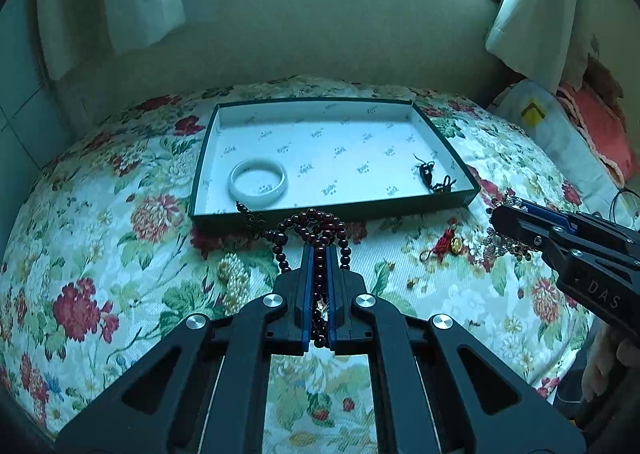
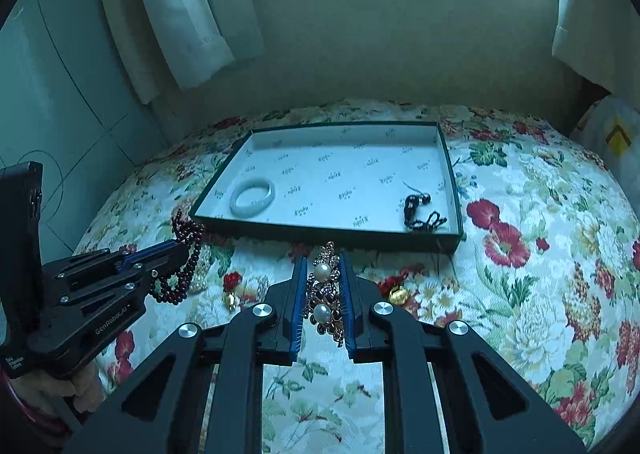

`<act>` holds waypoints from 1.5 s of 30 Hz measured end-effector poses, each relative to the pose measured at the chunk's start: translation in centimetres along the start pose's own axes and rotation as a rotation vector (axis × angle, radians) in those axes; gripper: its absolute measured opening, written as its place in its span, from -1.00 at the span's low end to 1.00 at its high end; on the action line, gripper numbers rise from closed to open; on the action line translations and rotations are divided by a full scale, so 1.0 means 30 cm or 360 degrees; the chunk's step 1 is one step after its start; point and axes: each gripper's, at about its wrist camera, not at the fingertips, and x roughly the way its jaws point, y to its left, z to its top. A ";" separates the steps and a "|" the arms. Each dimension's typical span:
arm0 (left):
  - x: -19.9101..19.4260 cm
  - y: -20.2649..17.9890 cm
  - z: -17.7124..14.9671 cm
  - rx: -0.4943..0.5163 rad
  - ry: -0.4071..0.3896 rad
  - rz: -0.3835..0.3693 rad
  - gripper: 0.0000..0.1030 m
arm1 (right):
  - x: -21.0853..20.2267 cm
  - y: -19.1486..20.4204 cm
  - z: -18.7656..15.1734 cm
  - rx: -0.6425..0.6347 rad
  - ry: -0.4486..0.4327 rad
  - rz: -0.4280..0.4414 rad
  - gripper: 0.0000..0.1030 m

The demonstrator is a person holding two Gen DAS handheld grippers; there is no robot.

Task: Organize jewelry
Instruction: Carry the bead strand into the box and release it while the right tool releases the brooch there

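Note:
A shallow green-edged box [image 1: 400,202] [image 2: 320,232] lies on the floral cloth. Inside it are a white jade bangle [image 1: 258,182] [image 2: 253,197] at the left and a black cord bracelet [image 1: 434,177] [image 2: 420,211] at the right. My left gripper [image 1: 319,254] is shut on a dark red bead necklace [image 1: 316,230] [image 2: 180,274], held just in front of the box's near edge. My right gripper [image 2: 323,260] is shut on a jewelled pearl brooch piece [image 2: 325,294], held above the cloth before the box; it also shows in the left wrist view [image 1: 496,213].
On the cloth lie a pearl bracelet [image 1: 234,278], a red knot charm with a gold piece [image 1: 450,244] [image 2: 398,294] and a small gold item [image 2: 230,300]. Curtains and a wall stand behind. Pillows [image 1: 580,125] lie at the right.

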 end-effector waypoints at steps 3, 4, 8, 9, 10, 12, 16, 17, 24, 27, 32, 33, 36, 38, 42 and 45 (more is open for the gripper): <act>0.025 -0.011 0.060 0.0003 -0.0025 -0.0025 -0.89 | 0.014 -0.007 0.067 -0.0005 -0.0047 0.0006 -0.68; 0.035 -0.015 0.084 0.0008 -0.0037 -0.0027 -0.90 | 0.023 -0.011 0.091 -0.0009 -0.0062 0.0003 -0.68; 0.082 -0.022 0.192 0.0020 -0.0102 -0.0030 -0.90 | 0.070 -0.036 0.177 0.0009 -0.0104 0.0019 -0.68; 0.098 -0.025 0.217 0.0027 -0.0119 -0.0031 -0.89 | 0.087 -0.039 0.195 0.0014 -0.0111 0.0020 -0.68; 0.118 -0.027 0.240 0.0032 -0.0128 -0.0030 -0.89 | 0.106 -0.043 0.211 0.0020 -0.0114 0.0023 -0.68; 0.170 -0.031 0.276 0.0027 -0.0125 -0.0036 -0.90 | 0.161 -0.061 0.234 0.0048 -0.0102 0.0037 -0.68; 0.288 -0.043 0.294 0.0034 -0.0064 -0.0040 -0.90 | 0.286 -0.101 0.242 0.0115 -0.0013 0.0057 -0.68; 0.320 -0.046 0.290 0.0040 -0.0041 -0.0037 -0.90 | 0.319 -0.109 0.235 0.0122 0.0016 0.0054 -0.68; 0.495 -0.043 0.236 0.0048 0.0114 -0.0012 -0.89 | 0.482 -0.140 0.179 0.0160 0.0188 0.0050 -0.68; 0.535 -0.034 0.221 0.0045 0.0146 0.0009 -0.89 | 0.516 -0.147 0.161 0.0161 0.0222 0.0042 -0.68; 0.557 -0.019 0.208 0.0034 0.0152 0.0043 -0.82 | 0.541 -0.158 0.148 0.0166 0.0225 0.0008 -0.65; 0.558 -0.017 0.209 0.0034 0.0155 0.0042 -0.73 | 0.542 -0.159 0.148 0.0165 0.0224 0.0003 -0.65; 0.559 -0.009 0.208 0.0015 0.0159 0.0054 -0.56 | 0.544 -0.164 0.150 0.0161 0.0219 -0.0004 -0.64; 0.560 -0.004 0.208 0.0000 0.0164 0.0051 -0.46 | 0.541 -0.170 0.154 0.0171 0.0211 -0.0003 -0.56; 0.554 0.002 0.210 -0.0017 0.0161 0.0055 -0.18 | 0.513 -0.168 0.161 0.0178 0.0161 -0.0011 -0.01; 0.546 0.004 0.214 -0.0024 0.0157 0.0062 0.03 | 0.487 -0.166 0.172 0.0177 0.0129 -0.0015 -0.01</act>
